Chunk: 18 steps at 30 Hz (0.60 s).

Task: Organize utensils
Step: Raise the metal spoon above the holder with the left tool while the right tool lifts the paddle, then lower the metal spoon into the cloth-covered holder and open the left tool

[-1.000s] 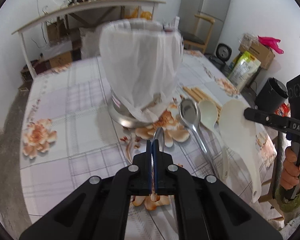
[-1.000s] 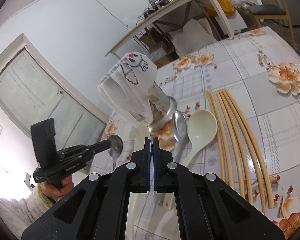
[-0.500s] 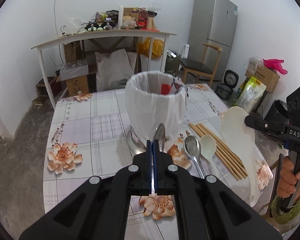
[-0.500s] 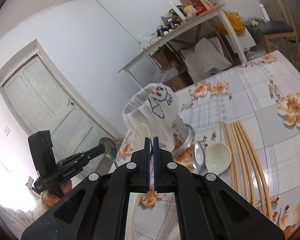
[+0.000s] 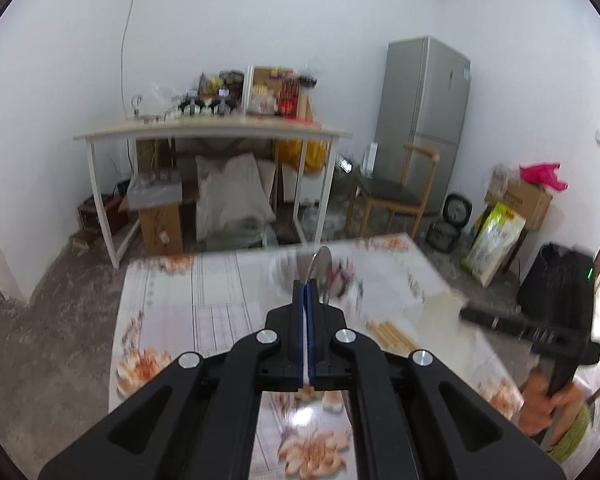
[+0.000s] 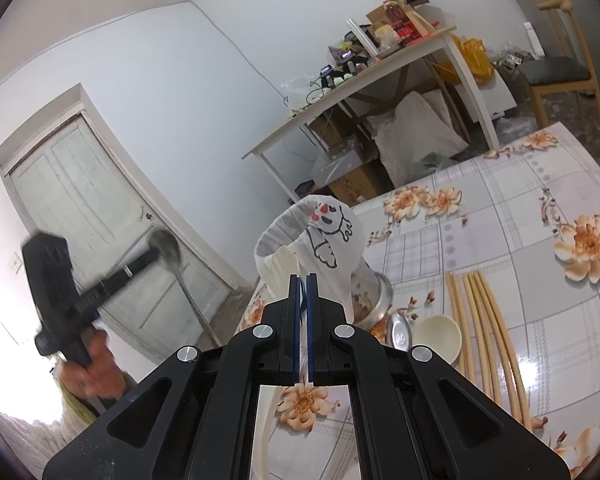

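Spoon (image 6: 168,250) upright, bowl seemingly topmost

The left gripper (image 5: 306,292) has its jaws pressed together on a metal spoon (image 5: 321,264), whose bowl stands up past the fingertips toward 12 o'clock; the right gripper (image 6: 303,284) is likewise clamped, on a pale rice paddle (image 6: 284,268); each handle sits in a bare fist, the left hand (image 6: 96,368) blurred, the right hand (image 5: 546,398) at 4 o'clock.

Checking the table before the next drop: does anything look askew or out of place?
The bag-lined container leans on its metal base. A metal spoon, a cream spoon and chopsticks lie loose on the table.
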Motion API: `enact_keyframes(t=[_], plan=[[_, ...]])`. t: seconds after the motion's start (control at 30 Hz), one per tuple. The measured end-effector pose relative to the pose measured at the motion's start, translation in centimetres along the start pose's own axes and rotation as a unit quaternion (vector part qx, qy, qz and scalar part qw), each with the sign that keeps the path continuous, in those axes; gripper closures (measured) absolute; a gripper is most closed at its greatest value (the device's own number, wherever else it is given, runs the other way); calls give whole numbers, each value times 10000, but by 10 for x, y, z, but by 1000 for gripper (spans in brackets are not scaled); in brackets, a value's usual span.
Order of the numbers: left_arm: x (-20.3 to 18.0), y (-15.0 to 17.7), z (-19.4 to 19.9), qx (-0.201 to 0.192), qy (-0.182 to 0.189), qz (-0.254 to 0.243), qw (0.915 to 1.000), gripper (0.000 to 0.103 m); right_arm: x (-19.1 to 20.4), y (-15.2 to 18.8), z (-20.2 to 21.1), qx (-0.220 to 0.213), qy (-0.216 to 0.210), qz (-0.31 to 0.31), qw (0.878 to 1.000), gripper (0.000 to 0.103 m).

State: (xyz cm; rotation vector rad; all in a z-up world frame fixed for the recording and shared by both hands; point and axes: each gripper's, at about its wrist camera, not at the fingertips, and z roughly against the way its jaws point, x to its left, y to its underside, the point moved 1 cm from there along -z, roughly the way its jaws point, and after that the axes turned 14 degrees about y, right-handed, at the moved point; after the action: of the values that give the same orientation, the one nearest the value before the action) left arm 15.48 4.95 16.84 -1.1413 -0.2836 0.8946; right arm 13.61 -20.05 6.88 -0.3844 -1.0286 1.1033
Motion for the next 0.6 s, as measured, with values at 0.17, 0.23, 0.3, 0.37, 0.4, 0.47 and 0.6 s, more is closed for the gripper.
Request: enact_keyframes(t=[0.17,0.23,0.3,0.37,0.4,0.47,0.6], plan=[[1,-50,4,-472,25,-7,9989,102,-4,-1,-2,22,-18,-15,10000,102],[4,-69,2,-666,-50,-53,9978,102,-4,-2,-4,41,-17,-15,10000,102],[10,-87,-6,-824,-77,-19,9966,102,-5,-2,-8,77,-11,-20,10000,102],[16,-97,-16,-879,-113,-23,9961,102,-6,-3,-10,94,-7,-27,10000,102],[19,-101,-26,-885,-204,-45,9959,102,-7,-3,-11,99,-5,-36,9999,102],[24,-104,-41,-855,-300,-112,9958,102,-9,-3,-13,111,-9,-56,9999,102],[34,-89,-84,-655,-615,-364,9953,102,-15,-2,-20,186,-2,-135,9997,102]])
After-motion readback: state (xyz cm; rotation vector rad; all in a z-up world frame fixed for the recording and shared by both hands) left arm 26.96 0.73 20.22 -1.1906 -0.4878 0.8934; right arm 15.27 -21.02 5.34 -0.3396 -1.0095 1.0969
